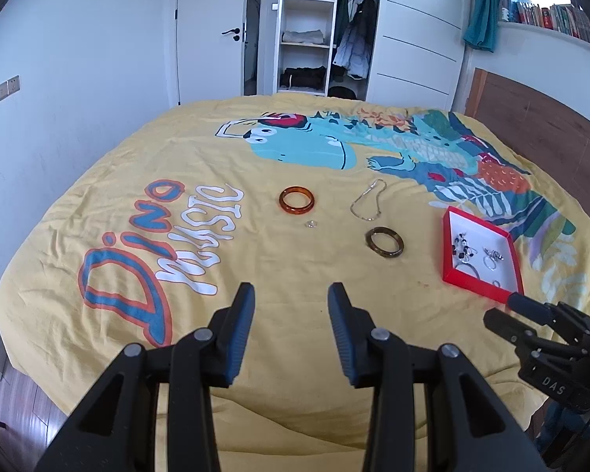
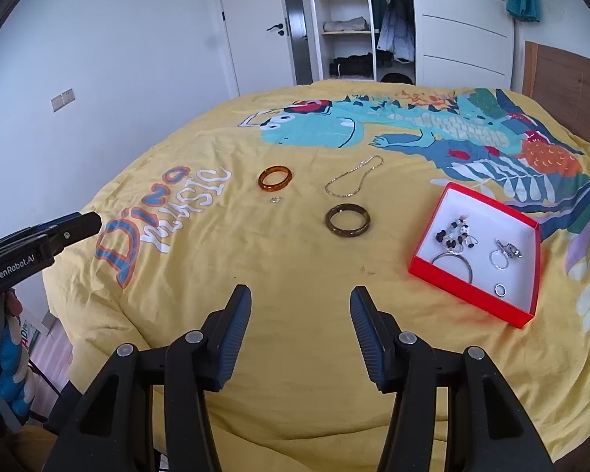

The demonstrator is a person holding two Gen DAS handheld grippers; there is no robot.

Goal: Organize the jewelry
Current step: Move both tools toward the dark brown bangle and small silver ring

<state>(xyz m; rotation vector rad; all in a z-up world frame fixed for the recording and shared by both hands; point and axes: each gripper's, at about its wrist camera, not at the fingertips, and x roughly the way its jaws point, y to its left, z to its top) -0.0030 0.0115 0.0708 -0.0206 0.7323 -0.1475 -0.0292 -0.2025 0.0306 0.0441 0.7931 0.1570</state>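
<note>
My right camera shows a small loose ring (image 2: 500, 290) in the near corner of the red box (image 2: 532, 275); my left camera barely resolves it. Left gripper (image 1: 291, 305) and right gripper (image 2: 301, 306) hang apart, empty, over the yellow bedspread (image 2: 295, 267). The amber bangle (image 1: 297, 200), chain (image 1: 367, 200) and dark bangle (image 1: 384, 242) lie far ahead.

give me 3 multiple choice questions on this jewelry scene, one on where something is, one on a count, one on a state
1. Where does the red box lie relative to the dark brown bangle?
A. to its right
B. to its left
C. on top of it

2. How many bangles lie loose on the yellow bedspread?
A. none
B. two
C. five

3. What is between the fingers of the right gripper?
A. the silver chain
B. the orange bangle
C. nothing

Answers:
1 A, the box sits right of the dark bangle in both views.
2 B, only the orange bangle and the dark brown one lie loose.
3 C, its jaws stand apart over bare bedspread, while the silver chain lies far ahead.
</note>
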